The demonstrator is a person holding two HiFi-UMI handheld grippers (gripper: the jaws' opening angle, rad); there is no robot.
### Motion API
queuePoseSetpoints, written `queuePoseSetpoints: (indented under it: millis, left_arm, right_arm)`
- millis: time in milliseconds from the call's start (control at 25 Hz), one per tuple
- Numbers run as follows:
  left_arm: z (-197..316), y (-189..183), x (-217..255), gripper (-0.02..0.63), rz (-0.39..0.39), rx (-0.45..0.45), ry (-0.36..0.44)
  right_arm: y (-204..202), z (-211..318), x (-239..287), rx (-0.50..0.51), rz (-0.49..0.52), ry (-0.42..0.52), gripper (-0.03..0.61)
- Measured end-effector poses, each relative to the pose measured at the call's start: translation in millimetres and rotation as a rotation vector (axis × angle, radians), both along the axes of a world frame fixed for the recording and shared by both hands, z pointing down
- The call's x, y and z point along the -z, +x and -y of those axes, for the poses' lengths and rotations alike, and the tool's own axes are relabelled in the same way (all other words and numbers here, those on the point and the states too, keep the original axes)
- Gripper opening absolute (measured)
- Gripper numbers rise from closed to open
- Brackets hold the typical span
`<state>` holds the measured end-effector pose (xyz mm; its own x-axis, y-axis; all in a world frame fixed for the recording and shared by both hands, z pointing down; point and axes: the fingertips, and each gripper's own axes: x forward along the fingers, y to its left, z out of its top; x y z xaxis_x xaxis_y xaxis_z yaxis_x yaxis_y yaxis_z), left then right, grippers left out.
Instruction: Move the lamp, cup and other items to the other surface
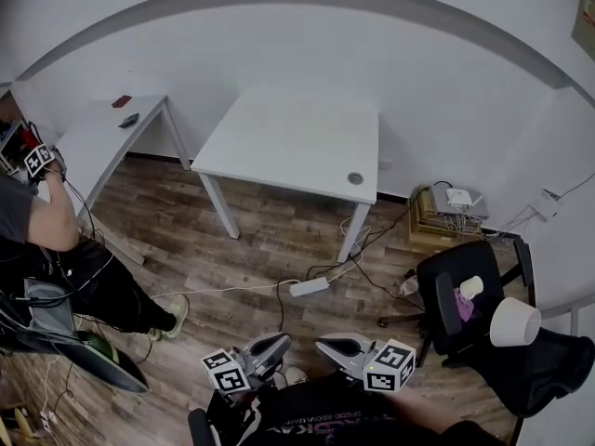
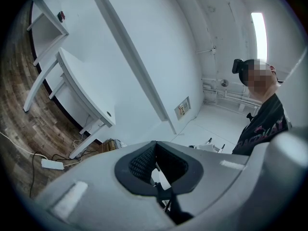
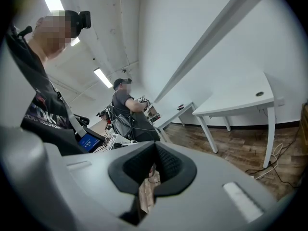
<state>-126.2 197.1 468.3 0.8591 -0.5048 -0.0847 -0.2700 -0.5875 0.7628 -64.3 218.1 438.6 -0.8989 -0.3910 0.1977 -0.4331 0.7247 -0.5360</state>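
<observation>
Off to the right of the right gripper's jaws and well apart from them, the head view alone shows the task's things. A white drum-shaped lamp shade sits at the near edge of a black office chair. A pale cup and a small purple item rest on the chair's seat. Neither gripper view catches any of these.

Ahead of both pairs of jaws stands a white rectangular desk with a round cable hole, and each gripper view shows it too. A white power strip lies on the wooden floor between the jaws and the desk. Only the right gripper view shows a blue lit screen, left of its jaws.

Both grippers are held low and close to the person's body, side by side and pointing roughly level toward the desk. The left gripper has its dark pads pressed together with nothing between them. The right gripper's jaws are pressed together the same way.
</observation>
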Motion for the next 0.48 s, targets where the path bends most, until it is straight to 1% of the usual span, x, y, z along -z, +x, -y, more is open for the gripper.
queuePoseSetpoints:
  millis: [160, 480]
  left_arm:
    - [-2.1, -6.0, -9.1, -0.005, 0.007, -0.012, 0.013]
    - [-7.4, -7.9, 0.2, -0.005, -0.012, 0.018, -0.008]
  right_arm:
    - [-7.7, -2.5, -1.4, 0.015, -0.011, 0.007, 0.003]
    - [-12.2, -10.4, -4.7, 0.033, -0.01, 0.013, 0.003]
